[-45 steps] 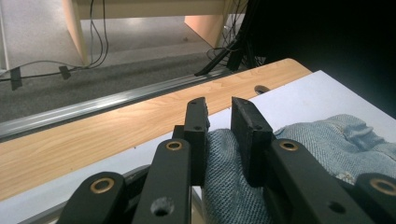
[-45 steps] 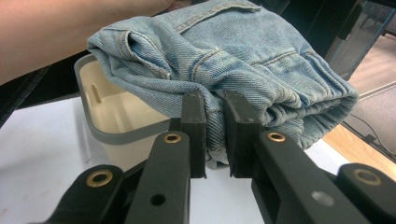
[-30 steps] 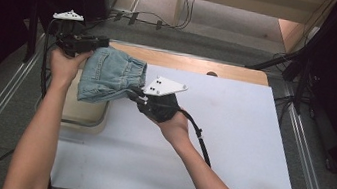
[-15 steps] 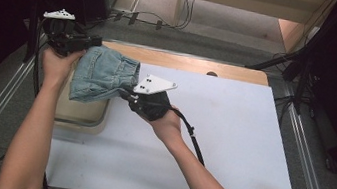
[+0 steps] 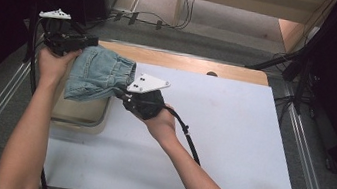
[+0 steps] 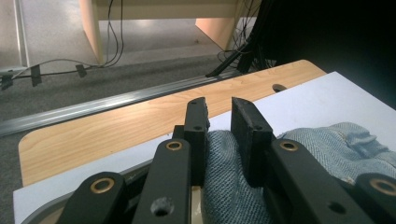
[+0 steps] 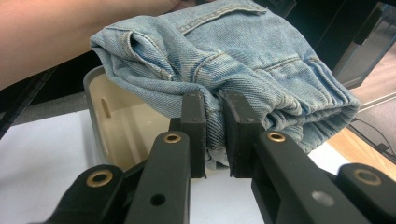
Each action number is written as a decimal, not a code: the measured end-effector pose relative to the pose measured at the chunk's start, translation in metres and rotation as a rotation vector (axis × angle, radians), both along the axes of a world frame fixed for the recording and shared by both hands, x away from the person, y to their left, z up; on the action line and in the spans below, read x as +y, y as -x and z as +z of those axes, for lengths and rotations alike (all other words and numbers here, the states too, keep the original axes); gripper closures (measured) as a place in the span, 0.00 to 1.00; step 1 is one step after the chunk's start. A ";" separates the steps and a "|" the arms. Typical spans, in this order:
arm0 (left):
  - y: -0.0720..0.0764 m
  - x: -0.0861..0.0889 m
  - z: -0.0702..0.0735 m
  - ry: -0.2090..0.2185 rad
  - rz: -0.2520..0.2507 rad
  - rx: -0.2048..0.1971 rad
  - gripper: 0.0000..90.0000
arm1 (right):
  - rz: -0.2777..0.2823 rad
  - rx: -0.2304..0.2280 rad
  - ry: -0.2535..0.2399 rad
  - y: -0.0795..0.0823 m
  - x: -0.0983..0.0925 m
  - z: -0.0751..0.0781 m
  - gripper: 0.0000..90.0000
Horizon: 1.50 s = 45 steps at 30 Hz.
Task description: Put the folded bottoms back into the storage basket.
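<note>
Hand-held grippers, left (image 5: 94, 43) and right (image 5: 119, 94), both clamped on folded jeans (image 5: 99, 73), hanging directly above tub (image 5: 97, 117) at left of frame

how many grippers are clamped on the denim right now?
2. The left gripper pinches the folded denim garment at its far-left edge; the right gripper pinches its near-right edge. The garment hangs between them above the beige bin.

Folded jeans (image 5: 98, 74) hang above a bin (image 5: 80, 114) at the white board's (image 5: 229, 149) left edge, between left gripper (image 5: 80, 43) and right gripper (image 5: 123, 95).
</note>
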<state>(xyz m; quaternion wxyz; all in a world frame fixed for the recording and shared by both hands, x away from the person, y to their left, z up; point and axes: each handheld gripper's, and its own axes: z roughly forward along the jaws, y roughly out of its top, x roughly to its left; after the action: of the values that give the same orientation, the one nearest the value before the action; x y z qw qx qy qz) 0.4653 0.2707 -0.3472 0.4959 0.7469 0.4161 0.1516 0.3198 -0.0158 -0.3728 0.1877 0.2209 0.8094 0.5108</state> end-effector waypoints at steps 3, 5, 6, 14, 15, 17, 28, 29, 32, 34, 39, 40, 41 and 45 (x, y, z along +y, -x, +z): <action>0.000 0.003 0.000 0.004 0.002 -0.001 0.86 | 0.003 -0.004 -0.001 0.000 0.004 0.000 0.87; 0.000 0.006 0.000 0.011 0.004 -0.006 0.86 | 0.006 -0.005 0.001 -0.001 0.006 0.000 0.87; 0.000 0.007 0.001 0.011 0.004 -0.007 0.86 | 0.008 -0.008 0.001 -0.001 0.007 0.000 0.87; 0.001 0.017 0.002 0.011 0.015 -0.008 0.86 | 0.017 -0.009 0.010 -0.002 0.017 0.002 0.87; 0.001 0.018 0.001 0.010 0.015 -0.008 0.86 | 0.020 -0.007 0.011 -0.003 0.019 0.002 0.87; 0.001 0.020 0.001 0.015 0.018 -0.010 0.86 | 0.019 -0.007 0.013 -0.003 0.021 0.002 0.87; 0.000 0.030 0.001 0.017 0.018 -0.013 0.86 | 0.029 -0.005 0.023 -0.006 0.033 0.001 0.87; 0.000 0.030 0.001 0.015 0.018 -0.014 0.86 | 0.030 0.000 0.021 -0.005 0.034 0.001 0.87; 0.000 0.033 0.001 0.011 0.017 -0.011 0.86 | 0.033 0.002 0.023 -0.006 0.036 0.000 0.87; -0.001 0.034 0.000 0.010 0.016 -0.011 0.86 | 0.034 0.005 0.023 -0.006 0.038 -0.001 0.86; -0.002 0.037 -0.001 0.019 0.010 -0.007 0.86 | 0.045 0.004 0.029 -0.005 0.044 -0.003 0.87; -0.002 0.038 -0.002 0.016 0.006 -0.004 0.86 | 0.048 0.004 0.029 -0.006 0.044 -0.003 0.87; -0.002 0.038 -0.002 0.011 0.006 -0.004 0.86 | 0.047 0.005 0.032 -0.006 0.045 -0.003 0.87; -0.003 0.042 -0.003 0.019 0.010 -0.002 0.86 | 0.047 0.009 0.029 -0.007 0.048 -0.004 0.87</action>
<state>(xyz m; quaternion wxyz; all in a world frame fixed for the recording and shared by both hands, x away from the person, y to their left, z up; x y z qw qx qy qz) 0.4687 0.3128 -0.3505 0.5029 0.7399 0.4206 0.1510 0.3270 0.0322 -0.3770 0.1751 0.2013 0.8226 0.5021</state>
